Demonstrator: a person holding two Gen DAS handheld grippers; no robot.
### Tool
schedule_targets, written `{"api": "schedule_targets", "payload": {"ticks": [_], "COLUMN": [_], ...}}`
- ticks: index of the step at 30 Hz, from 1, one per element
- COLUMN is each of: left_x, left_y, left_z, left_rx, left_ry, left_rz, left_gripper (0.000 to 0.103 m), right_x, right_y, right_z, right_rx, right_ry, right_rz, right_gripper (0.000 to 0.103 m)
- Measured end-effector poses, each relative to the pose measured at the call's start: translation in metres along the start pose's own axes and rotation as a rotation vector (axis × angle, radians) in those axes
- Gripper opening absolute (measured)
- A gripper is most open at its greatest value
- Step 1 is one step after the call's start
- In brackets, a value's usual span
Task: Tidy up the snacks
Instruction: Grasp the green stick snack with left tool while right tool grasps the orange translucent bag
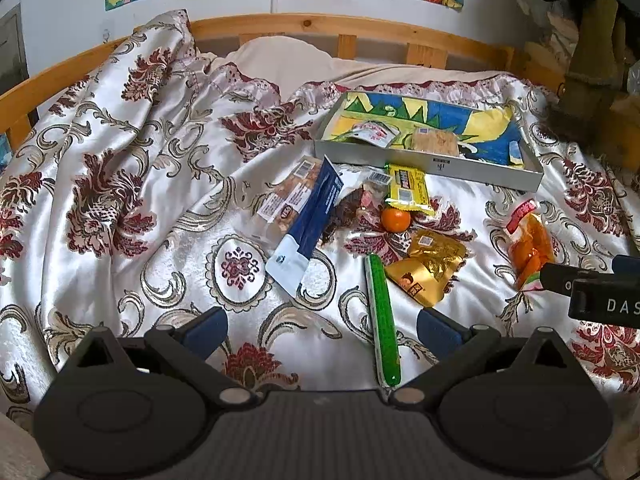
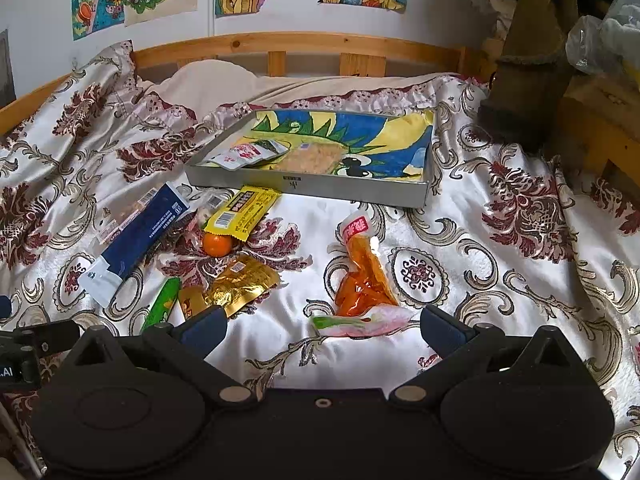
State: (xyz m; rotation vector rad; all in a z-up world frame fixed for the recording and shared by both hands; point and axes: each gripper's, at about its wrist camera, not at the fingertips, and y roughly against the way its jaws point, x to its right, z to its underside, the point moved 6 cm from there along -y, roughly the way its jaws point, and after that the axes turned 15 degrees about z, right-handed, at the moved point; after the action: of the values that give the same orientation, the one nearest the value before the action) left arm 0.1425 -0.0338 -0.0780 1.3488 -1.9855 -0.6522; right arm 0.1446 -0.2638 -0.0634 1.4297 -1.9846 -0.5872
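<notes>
A shallow grey tray (image 1: 472, 168) (image 2: 320, 188) with a colourful drawing inside lies on the bed and holds a few small snack packets (image 1: 372, 134) (image 2: 246, 152). In front of it lie loose snacks: a blue packet (image 1: 310, 218) (image 2: 140, 236), a yellow bar (image 1: 408, 190) (image 2: 244, 210), a small orange (image 1: 396, 219) (image 2: 217, 243), gold packets (image 1: 430, 266) (image 2: 238, 284), a green stick (image 1: 383, 316) (image 2: 162, 308) and an orange-filled pouch (image 1: 528, 246) (image 2: 364, 276). My left gripper (image 1: 322, 328) is open over the cover, the green stick near its right finger. My right gripper (image 2: 322, 328) is open just short of the pouch.
A patterned satin cover (image 1: 120, 184) is spread over the bed, with a wooden rail (image 1: 320, 30) and a pillow (image 1: 280, 60) behind. Brown boots (image 2: 528, 60) and bags stand at the far right. Drawings hang on the wall.
</notes>
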Motion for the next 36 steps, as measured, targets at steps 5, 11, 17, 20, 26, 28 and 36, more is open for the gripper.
{"api": "schedule_targets", "payload": {"ticks": [5, 11, 17, 20, 26, 28, 36], "left_x": [0.002, 0.005, 0.006, 0.005, 0.001, 0.004, 0.011], "left_y": [-0.006, -0.012, -0.023, -0.034, -0.06, -0.068, -0.092], "left_z": [0.002, 0.004, 0.001, 0.0, 0.004, 0.007, 0.011], "left_rx": [-0.023, -0.03, 0.002, 0.013, 0.014, -0.013, -0.058], "left_ry": [-0.007, -0.004, 0.036, 0.082, 0.178, 0.189, 0.238], "left_rz": [0.003, 0.013, 0.055, 0.076, 0.114, 0.152, 0.222], "left_gripper": [0.103, 0.103, 0.102, 0.102, 0.102, 0.1, 0.084], "right_x": [-0.001, 0.001, 0.006, 0.007, 0.007, 0.01, 0.015], "right_y": [-0.003, -0.004, -0.005, -0.014, -0.057, -0.073, -0.117], "right_z": [0.0, -0.002, -0.019, -0.028, -0.036, -0.034, -0.019], "right_rx": [-0.013, -0.011, 0.032, 0.037, -0.058, -0.123, -0.297], "right_ry": [0.001, -0.007, -0.035, -0.029, -0.004, -0.023, -0.121], "right_rz": [0.0, 0.002, -0.012, -0.031, -0.073, -0.082, -0.113], "right_gripper": [0.102, 0.102, 0.102, 0.102, 0.102, 0.102, 0.085]}}
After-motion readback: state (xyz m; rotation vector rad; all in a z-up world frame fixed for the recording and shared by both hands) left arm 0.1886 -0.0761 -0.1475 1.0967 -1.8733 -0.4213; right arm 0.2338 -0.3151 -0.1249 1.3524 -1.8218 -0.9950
